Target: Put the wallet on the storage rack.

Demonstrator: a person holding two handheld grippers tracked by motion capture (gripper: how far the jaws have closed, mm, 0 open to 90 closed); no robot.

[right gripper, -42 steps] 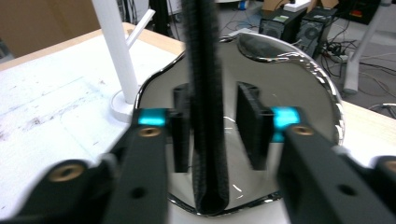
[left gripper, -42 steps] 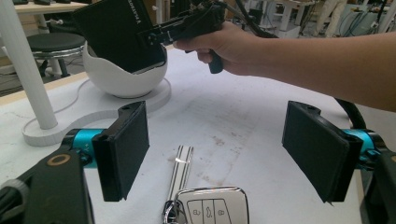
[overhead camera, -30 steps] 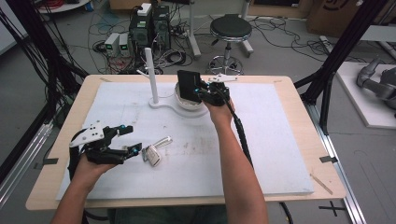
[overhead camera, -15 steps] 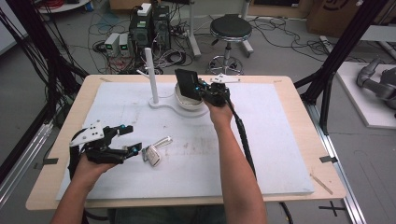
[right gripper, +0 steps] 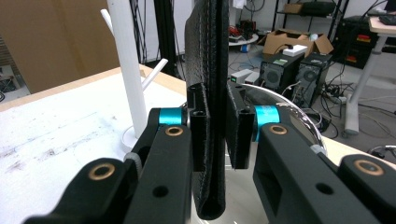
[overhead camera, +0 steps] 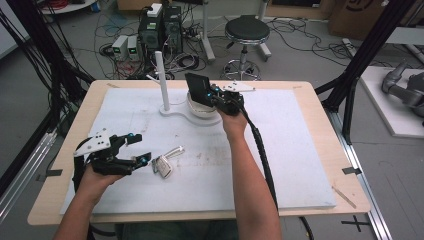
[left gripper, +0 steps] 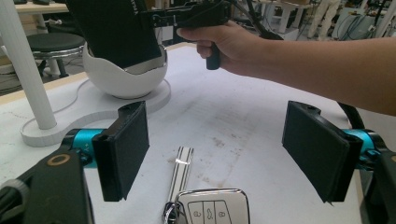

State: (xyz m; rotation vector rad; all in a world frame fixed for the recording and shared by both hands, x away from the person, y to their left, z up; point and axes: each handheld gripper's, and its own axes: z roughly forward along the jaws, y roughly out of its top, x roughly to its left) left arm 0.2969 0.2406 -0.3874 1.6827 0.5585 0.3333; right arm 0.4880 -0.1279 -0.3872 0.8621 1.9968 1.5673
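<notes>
A black leather wallet (overhead camera: pixel 196 88) hangs upright over a white bowl (overhead camera: pixel 201 109), its lower edge inside the rim. My right gripper (overhead camera: pixel 208 96) is shut on it; in the right gripper view both jaws of my right gripper (right gripper: pixel 217 128) press the wallet (right gripper: pixel 208 56) flat above the bowl (right gripper: pixel 292 114). A car key fob (overhead camera: pixel 163 166) with a metal strap lies on the white mat. My left gripper (overhead camera: pixel 140 148) is open just left of it. In the left gripper view the fob (left gripper: pixel 213 212) lies low between the wide-apart jaws of my left gripper (left gripper: pixel 217 144).
The bowl sits on a white stand base with a tall white post (overhead camera: pixel 161 77) that has side pegs. The white mat (overhead camera: pixel 300 150) covers the wooden table (overhead camera: pixel 350 195). A stool (overhead camera: pixel 246 32) and computer boxes stand on the floor beyond.
My right gripper has shifted the wallet slightly left over the bowl. The left gripper and key fob have not moved.
</notes>
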